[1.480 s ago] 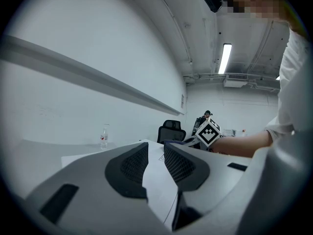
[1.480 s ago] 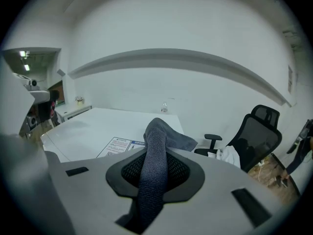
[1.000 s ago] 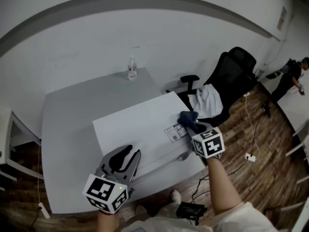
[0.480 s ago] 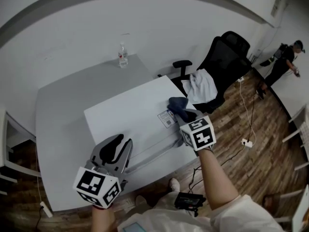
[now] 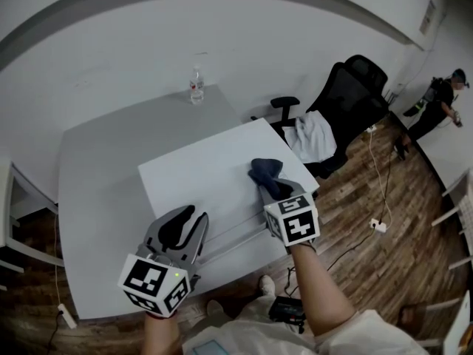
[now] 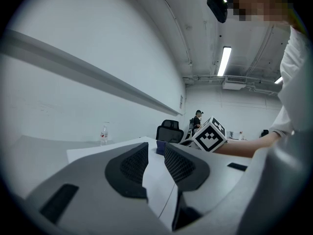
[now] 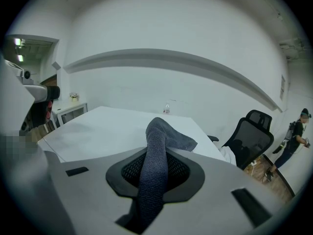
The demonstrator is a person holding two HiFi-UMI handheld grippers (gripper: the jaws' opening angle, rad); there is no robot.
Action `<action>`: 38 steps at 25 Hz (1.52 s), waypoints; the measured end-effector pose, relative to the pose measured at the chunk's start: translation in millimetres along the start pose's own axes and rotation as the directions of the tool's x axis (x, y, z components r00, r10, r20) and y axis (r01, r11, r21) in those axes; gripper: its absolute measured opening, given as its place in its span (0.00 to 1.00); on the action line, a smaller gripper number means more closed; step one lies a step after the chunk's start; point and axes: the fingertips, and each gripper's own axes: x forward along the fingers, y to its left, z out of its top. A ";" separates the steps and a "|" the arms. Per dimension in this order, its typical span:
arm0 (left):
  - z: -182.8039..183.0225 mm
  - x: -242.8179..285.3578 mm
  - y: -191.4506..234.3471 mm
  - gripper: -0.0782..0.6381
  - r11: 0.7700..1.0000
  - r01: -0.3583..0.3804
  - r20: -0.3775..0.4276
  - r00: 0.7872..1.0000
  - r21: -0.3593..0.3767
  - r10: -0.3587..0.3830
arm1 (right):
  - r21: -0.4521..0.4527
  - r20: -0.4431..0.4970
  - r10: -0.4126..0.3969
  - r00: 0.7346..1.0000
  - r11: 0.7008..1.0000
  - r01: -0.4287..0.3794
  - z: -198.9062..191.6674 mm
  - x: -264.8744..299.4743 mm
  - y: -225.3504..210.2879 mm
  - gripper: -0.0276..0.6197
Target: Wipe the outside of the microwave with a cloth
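Microwave (image 5: 199, 180): white box, sits on the grey worktop (image 5: 96, 161) towards its right half, top face up to the head view. A door handle bar runs along the front edge nearest the person.

Cloth (image 5: 264, 171): dark blue, bunched. It lies on the microwave's top face near the right front corner, and its near end is caught in the right tool (image 5: 267, 191).

Right tool: jaws closed on the cloth. In the right gripper view the knit fabric (image 7: 156, 165) runs up between the two black pads and folds over beyond their tips, onto the white top. The marker cube is at the person's end, with a bare forearm behind it.

Left tool (image 5: 186, 224): jaws a little apart, with nothing between them. In the left gripper view only the white microwave surface shows through the narrow gap (image 6: 155, 163). It is at the microwave's front left edge; contact with it cannot be judged.

Surroundings: a clear bottle (image 5: 196, 87) stands at the far edge of the worktop, well apart from the microwave. A black office chair (image 5: 351, 102) stands to the right on the wooden floor (image 5: 369, 198), with a white garment (image 5: 310, 135) draped on its seat. A person (image 5: 443, 106) stands at the far right.
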 end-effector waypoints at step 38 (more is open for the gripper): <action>0.2 -52.7 38.0 0.25 0.995 -0.095 0.049 0.994 -0.034 0.097 | -0.147 0.002 0.331 0.944 0.934 -0.327 23.0 -26.5 218.4 0.16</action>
